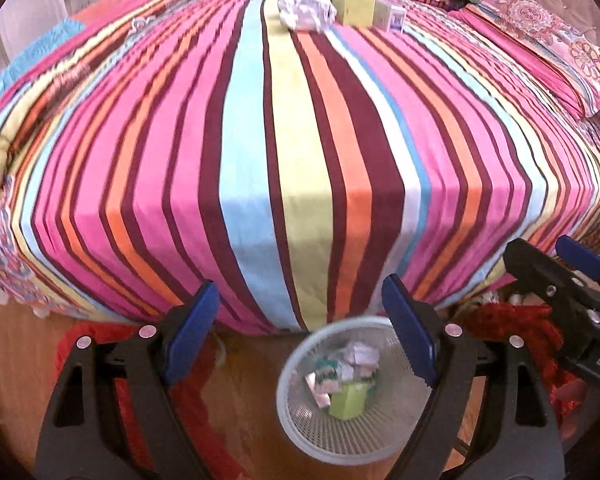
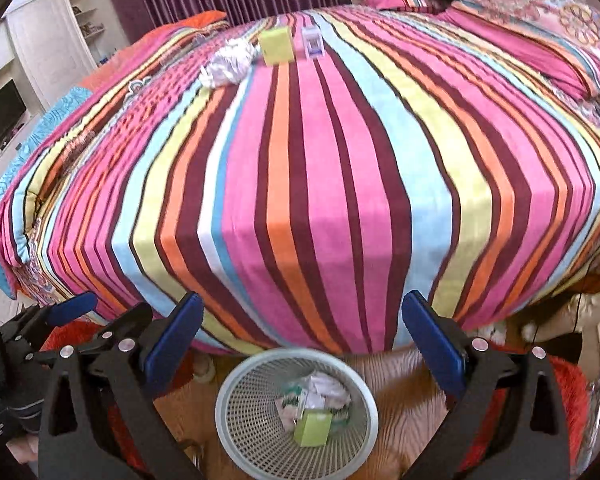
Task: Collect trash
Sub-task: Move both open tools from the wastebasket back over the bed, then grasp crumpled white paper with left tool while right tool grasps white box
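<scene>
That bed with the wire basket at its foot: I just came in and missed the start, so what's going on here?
A person with a hand-held gripper in each hand is collecting trash off the striped bed. The left hand-held gripper and the right hand-held gripper are both open and empty above the mesh wastebasket on the floor, which already holds crumpled wrappers and a green box. On the bed's far side remain a crumpled white paper, a green carton and a small white box.
</scene>
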`<state>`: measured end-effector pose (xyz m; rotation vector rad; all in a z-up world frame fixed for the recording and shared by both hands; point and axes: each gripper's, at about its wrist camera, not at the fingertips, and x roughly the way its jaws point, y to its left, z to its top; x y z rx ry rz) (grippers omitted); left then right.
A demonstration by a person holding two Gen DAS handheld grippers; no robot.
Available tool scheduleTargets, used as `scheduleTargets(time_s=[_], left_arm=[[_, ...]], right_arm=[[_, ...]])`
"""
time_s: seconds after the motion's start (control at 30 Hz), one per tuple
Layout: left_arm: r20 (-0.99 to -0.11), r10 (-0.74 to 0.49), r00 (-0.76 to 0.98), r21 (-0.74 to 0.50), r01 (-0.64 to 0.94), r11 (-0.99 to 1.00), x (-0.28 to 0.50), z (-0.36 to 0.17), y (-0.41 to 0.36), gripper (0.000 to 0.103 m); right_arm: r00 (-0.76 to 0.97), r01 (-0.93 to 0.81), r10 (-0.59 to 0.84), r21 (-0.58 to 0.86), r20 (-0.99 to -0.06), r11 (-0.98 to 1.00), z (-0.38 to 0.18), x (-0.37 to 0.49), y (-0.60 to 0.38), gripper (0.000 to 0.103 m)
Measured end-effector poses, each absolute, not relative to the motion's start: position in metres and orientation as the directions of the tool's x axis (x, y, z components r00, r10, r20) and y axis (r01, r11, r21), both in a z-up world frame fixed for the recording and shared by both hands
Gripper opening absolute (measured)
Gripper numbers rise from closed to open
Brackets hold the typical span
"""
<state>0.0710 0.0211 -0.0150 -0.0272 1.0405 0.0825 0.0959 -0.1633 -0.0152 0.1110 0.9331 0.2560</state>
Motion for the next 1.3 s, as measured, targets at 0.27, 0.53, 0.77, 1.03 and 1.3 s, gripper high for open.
scheduleTargets(time_s=[0.27, 0.53, 0.77, 1.03, 1.3], left_arm=[[-0.849, 0.035, 0.528, -0.013, -0.087, 0.996, 0.101, -0.001, 0.028, 0.081], [-0.841, 0.034, 0.540, -0.025, -0.101, 0.995, 0.142, 0.005, 0.033, 0.081], [-0.836, 0.032, 0.548, -0.041, -0.119, 0.992, 0.182, 0.008, 0.039, 0.081], [-0.817, 0.021, 0.576, -0.058, -0.119, 0.991, 0.232, 0.016, 0.038, 0.081], [-0.812, 0.026, 0.584, -0.061, -0.129, 0.990, 0.281, 0.017, 0.039, 0.081]], right_arm=[[0.596, -0.170, 0.279, 0.222, -0.753, 0.960, -0.002, 0.116, -0.166, 0.095], [0.616, -0.150, 0.273, 0.230, -0.739, 0.962, 0.004, 0.144, -0.174, 0.095], [0.632, -0.139, 0.249, 0.209, -0.734, 0.968, 0.006, 0.174, -0.180, 0.095], [0.644, -0.145, 0.242, 0.194, -0.726, 0.970, 0.012, 0.216, -0.176, 0.095], [0.642, -0.174, 0.233, 0.157, -0.730, 0.972, 0.010, 0.256, -0.165, 0.095]])
